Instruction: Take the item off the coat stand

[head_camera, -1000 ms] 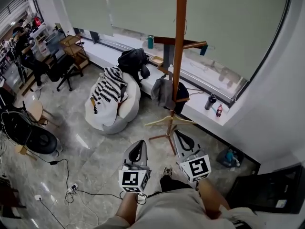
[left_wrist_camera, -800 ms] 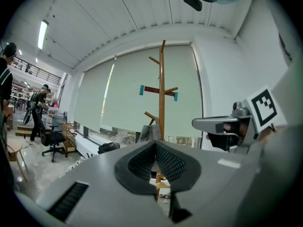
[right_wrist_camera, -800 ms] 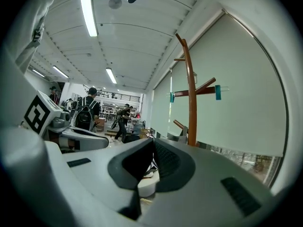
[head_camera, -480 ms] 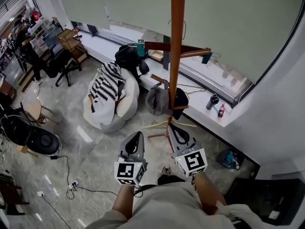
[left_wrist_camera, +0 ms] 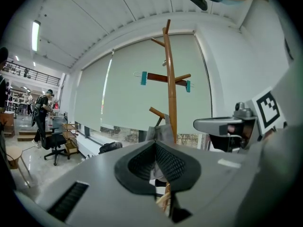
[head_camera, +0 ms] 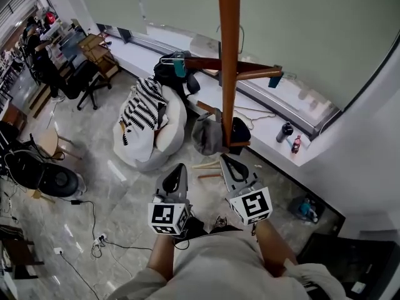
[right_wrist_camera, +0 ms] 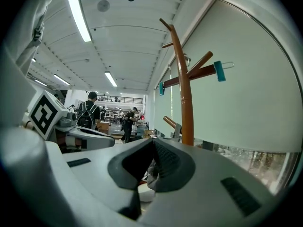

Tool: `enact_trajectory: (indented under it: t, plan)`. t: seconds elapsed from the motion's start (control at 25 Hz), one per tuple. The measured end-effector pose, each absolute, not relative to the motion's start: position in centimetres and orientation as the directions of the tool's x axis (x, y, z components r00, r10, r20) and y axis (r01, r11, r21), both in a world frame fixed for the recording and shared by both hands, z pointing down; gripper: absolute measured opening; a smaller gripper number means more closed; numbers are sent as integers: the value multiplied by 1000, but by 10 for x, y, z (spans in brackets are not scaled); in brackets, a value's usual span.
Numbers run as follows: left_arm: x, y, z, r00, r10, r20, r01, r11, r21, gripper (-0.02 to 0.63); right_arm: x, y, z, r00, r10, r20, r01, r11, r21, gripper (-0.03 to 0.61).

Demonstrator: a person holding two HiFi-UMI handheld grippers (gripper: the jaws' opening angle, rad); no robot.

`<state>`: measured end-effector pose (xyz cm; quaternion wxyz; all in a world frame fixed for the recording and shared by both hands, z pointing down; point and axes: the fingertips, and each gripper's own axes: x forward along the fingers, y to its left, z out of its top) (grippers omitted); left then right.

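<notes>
— Both your grippers look pinched tight. Anything in them?

— Nothing. My left gripper (head_camera: 178, 169) has its jaws pressed together on air, and my right gripper (head_camera: 226, 161) the same. Each gripper view shows the pads meeting with only the room beyond.

— So where is the thing you want?

— On the coat stand (head_camera: 229, 74), low down. A grey item (head_camera: 207, 136) hangs from a short peg (head_camera: 206, 107) on the left side of the pole, draped downward, so its long axis runs top to bottom. A dark item (head_camera: 240, 129) hangs on the pole's right side. Which one the task means I can't say, but I judge it to be the grey.

— Which way from your fingers?

— Farther off and between the two grippers, apart from both. From my left it lies ahead and slightly right, with nothing in the way. My right is about as near, but the pole stands almost straight ahead of it.

— Then the left goes?

— I reckon so. Spread the jaws first, reach farther in, close on the cloth under the peg, then lift it up and off the peg's tip.
</notes>
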<state>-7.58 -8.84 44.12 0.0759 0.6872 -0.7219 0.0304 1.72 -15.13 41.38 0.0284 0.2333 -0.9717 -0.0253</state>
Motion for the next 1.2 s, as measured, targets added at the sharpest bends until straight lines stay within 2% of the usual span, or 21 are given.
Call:
enact_trajectory:
  t: [0.56, 0.96, 1.2]
  plan:
    - [-120, -149, 448, 122, -975, 185, -993, -120, 22, 9, -4, -198, 415, -807, -589, 50, -584, 807, 87, 5]
    - [-156, -201, 464, 324, -921, 217, -945, -326, 28, 9, -23, -223, 425, -678, -731, 84, -724, 683, 98, 5]
    - [-161, -227, 475, 445, -864, 236, -893, -448, 44, 9, -17, -227, 431, -554, -826, 105, -820, 563, 104, 5]
